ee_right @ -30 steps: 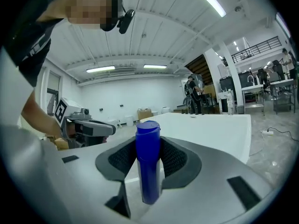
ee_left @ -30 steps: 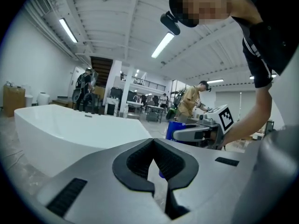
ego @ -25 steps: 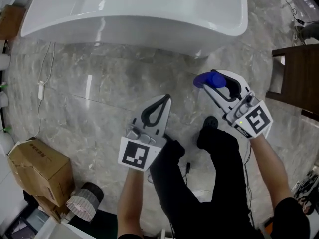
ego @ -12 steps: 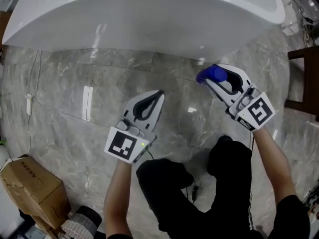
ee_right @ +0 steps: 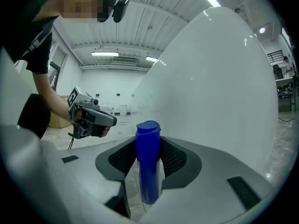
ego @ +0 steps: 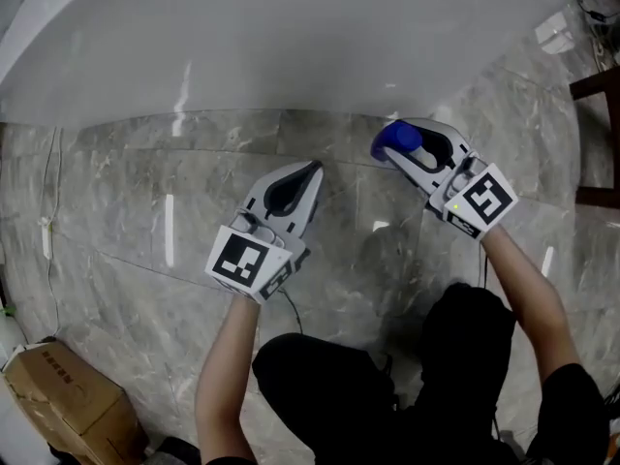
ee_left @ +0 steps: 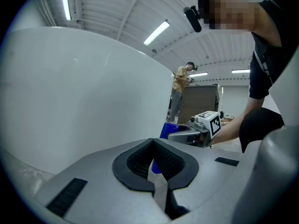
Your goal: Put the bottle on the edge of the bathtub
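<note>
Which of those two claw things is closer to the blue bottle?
Right. The right gripper grips the blue bottle between its jaws; the left gripper is apart, off to the bottle's left, shut and empty.

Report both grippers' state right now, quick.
Left gripper: jaws closed, nothing between them.
Right gripper: jaws closed on the blue bottle.

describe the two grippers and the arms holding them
The left gripper and right gripper both have pale grey tapering shells, black ribbed pads and a cube with black-and-white square markers. A thin dark cable trails from the left one. The person wears black short sleeves.
</note>
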The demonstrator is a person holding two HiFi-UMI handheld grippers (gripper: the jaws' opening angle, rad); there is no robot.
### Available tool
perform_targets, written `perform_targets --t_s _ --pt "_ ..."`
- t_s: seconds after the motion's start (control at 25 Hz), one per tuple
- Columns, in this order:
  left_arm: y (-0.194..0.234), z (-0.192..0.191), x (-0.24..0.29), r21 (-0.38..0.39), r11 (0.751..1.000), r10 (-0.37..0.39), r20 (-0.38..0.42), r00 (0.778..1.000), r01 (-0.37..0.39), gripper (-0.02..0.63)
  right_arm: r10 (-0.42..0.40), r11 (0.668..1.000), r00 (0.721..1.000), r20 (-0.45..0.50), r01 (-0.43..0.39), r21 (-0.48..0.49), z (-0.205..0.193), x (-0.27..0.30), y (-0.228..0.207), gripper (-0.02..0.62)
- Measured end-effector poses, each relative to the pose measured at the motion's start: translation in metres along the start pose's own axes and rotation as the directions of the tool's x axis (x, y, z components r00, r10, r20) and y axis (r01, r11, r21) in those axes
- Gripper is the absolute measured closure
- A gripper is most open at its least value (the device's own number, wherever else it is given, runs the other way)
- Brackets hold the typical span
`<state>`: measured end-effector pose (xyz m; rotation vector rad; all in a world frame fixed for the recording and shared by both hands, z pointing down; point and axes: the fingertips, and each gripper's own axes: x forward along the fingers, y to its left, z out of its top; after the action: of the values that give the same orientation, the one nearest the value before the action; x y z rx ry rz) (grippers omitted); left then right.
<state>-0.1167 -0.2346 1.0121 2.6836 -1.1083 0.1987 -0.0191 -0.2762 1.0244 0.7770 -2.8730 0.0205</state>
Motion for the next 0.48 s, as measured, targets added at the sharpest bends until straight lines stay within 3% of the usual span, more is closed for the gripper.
perform_targets --t_s 0.48 --pt "-0.007 -0.038 0.037 -0.044 0.999 0.002 -0.007 1.0 -0.003 0.594 -0.076 0.995 0.995 -0.058 0.08 0.053 -0.086 0.028 -0.021 0.443"
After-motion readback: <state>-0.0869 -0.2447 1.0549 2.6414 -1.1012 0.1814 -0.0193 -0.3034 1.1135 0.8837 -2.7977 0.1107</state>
